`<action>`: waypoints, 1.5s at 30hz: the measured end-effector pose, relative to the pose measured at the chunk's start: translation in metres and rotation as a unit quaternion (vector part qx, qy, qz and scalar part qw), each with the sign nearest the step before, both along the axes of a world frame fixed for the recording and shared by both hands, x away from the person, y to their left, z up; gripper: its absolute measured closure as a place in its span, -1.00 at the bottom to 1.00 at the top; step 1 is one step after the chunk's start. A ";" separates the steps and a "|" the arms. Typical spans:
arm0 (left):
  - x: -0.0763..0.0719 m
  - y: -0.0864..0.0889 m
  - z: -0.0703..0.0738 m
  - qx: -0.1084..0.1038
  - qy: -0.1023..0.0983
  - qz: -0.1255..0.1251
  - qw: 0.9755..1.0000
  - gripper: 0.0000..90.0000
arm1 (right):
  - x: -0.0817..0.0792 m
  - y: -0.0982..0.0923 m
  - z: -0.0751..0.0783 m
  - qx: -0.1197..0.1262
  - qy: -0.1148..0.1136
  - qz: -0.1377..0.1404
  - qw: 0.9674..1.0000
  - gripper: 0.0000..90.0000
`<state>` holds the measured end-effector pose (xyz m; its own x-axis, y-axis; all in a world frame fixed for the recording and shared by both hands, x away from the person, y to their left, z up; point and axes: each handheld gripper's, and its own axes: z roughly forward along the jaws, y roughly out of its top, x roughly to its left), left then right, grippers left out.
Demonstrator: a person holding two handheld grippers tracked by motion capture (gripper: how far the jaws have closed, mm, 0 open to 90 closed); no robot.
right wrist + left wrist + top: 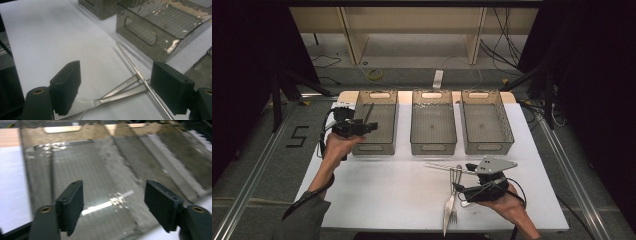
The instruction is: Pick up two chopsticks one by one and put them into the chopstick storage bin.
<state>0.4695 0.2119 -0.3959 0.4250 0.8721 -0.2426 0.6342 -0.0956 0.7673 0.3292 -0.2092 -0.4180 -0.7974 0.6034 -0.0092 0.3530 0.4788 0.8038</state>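
The right claw (464, 172) stands open and empty over the cutlery pile (452, 200) on the table (377, 190). A chopstick (140, 75) lies between its jaws, long axis running straight ahead from it. The left claw (372, 126), open and empty, hangs over the left bin (374, 146), well apart.

So on the table (377, 195): three clear bins, at 11 (388, 131), 12 (433, 128) and 1 o'clock (487, 127). Two forks (452, 207) plus what looks like two chopsticks (442, 168) around 5. Two grippers total, left (371, 126) and right (462, 187).
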 end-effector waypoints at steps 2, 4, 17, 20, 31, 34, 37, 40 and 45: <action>-0.010 -0.003 0.003 -0.004 -0.007 -0.012 1.000 -0.41 | 0.002 0.000 0.000 -0.006 0.001 -0.001 1.000 -0.43; -0.020 -0.007 0.005 -0.001 -0.013 -0.025 1.000 -0.45 | 0.005 0.000 -0.001 -0.012 0.007 -0.001 1.000 -0.43; -0.073 -0.027 -0.009 0.010 -0.038 -0.091 0.995 -0.61 | 0.051 -0.011 0.010 -0.097 0.042 -0.006 0.994 -0.35; -0.082 -0.029 -0.008 -0.009 -0.048 -0.099 0.994 -0.63 | 0.062 -0.011 0.009 -0.116 0.049 -0.010 0.992 -0.35; -0.108 -0.033 -0.010 -0.036 -0.062 -0.123 0.990 -0.66 | 0.085 -0.014 -0.003 -0.170 0.088 -0.014 0.981 -0.28; -0.112 -0.035 -0.013 -0.023 -0.065 -0.125 0.990 -0.66 | 0.089 -0.012 -0.008 -0.182 0.100 -0.009 0.978 -0.20; -0.115 -0.035 -0.015 -0.019 -0.065 -0.127 0.990 -0.66 | 0.091 -0.006 -0.015 -0.206 0.117 0.005 0.972 -0.04; -0.118 -0.033 -0.017 -0.028 -0.067 -0.129 0.989 -0.66 | 0.092 -0.005 -0.018 -0.217 0.123 0.009 0.968 0.04; -0.119 -0.030 -0.018 -0.043 -0.071 -0.129 0.988 -0.66 | 0.096 -0.002 -0.025 -0.238 0.145 0.007 0.960 0.25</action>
